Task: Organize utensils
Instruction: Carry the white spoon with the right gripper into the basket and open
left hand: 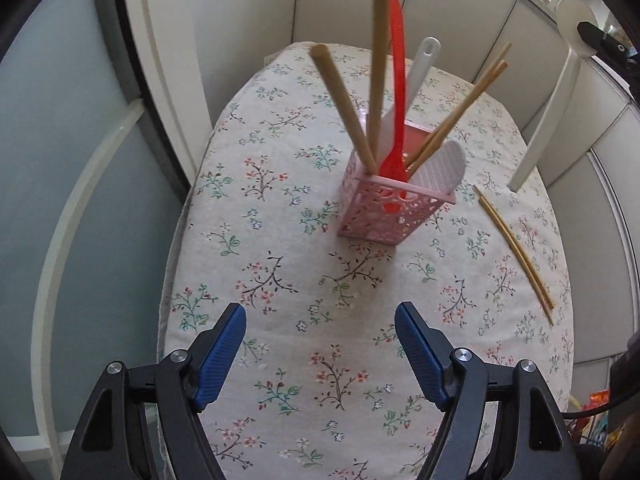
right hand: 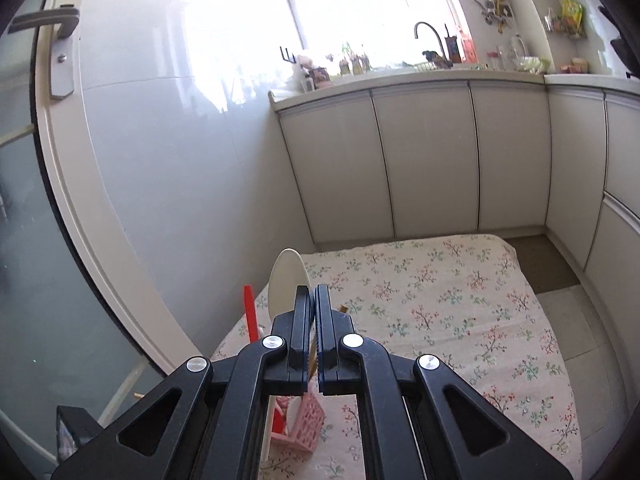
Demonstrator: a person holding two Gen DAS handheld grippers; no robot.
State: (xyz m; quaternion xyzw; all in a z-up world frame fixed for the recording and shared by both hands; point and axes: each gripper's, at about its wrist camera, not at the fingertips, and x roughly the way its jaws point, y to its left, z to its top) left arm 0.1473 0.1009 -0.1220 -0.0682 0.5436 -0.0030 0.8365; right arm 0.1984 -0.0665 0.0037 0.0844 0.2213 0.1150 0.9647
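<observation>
A pink lattice utensil holder (left hand: 386, 208) stands on the floral tablecloth (left hand: 280, 240). It holds two wooden handles, a red utensil (left hand: 396, 92), a white spatula, a grey spoon and a pair of chopsticks. A second pair of chopsticks (left hand: 516, 248) lies on the cloth to its right. My left gripper (left hand: 320, 320) is open and empty, above the cloth in front of the holder. My right gripper (right hand: 313, 292) is shut on a cream-white spoon (right hand: 288, 280), held high above the holder (right hand: 304, 424). The spoon also shows in the left wrist view (left hand: 552, 92), hanging handle-down at the right.
White cabinet doors (right hand: 432, 160) stand behind the table. A glass door with a handle (right hand: 60, 56) is at the left. The kitchen counter (right hand: 400, 72) with a tap and bottles runs along the back.
</observation>
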